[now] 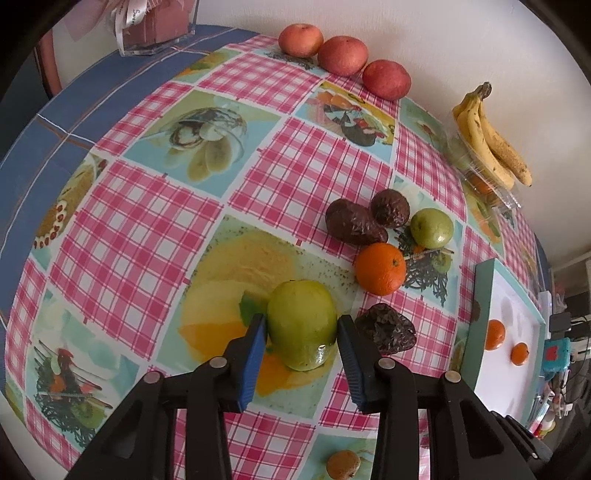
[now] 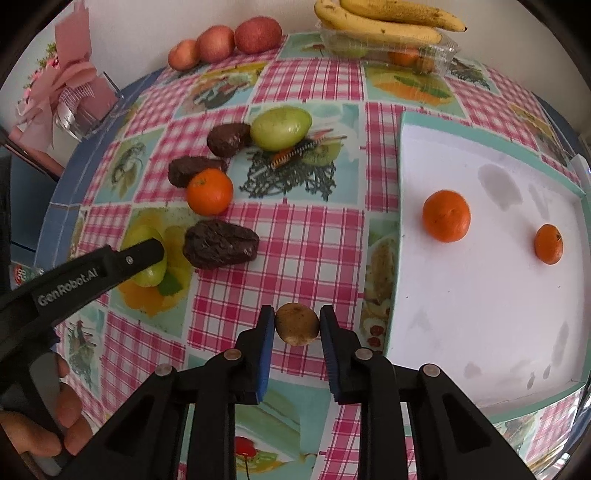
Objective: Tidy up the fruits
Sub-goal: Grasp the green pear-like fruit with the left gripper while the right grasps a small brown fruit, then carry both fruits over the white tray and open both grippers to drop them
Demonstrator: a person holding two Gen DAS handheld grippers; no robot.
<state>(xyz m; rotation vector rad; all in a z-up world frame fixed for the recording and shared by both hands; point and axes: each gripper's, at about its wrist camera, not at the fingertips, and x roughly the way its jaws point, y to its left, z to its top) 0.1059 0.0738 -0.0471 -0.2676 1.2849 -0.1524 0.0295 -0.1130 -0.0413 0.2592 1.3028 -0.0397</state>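
the left gripper is clamped on a green fruit at lower centre of its view. the right gripper is clamped on a small brown fruit at lower centre, just left of the tray holding two oranges. white "genrobot.ai" lettering marks the left gripper's arm at lower left.

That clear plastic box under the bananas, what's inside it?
Through the clear plastic box show something green and something orange, probably fruit. The yellow bananas lying on top and the glare hide the rest.
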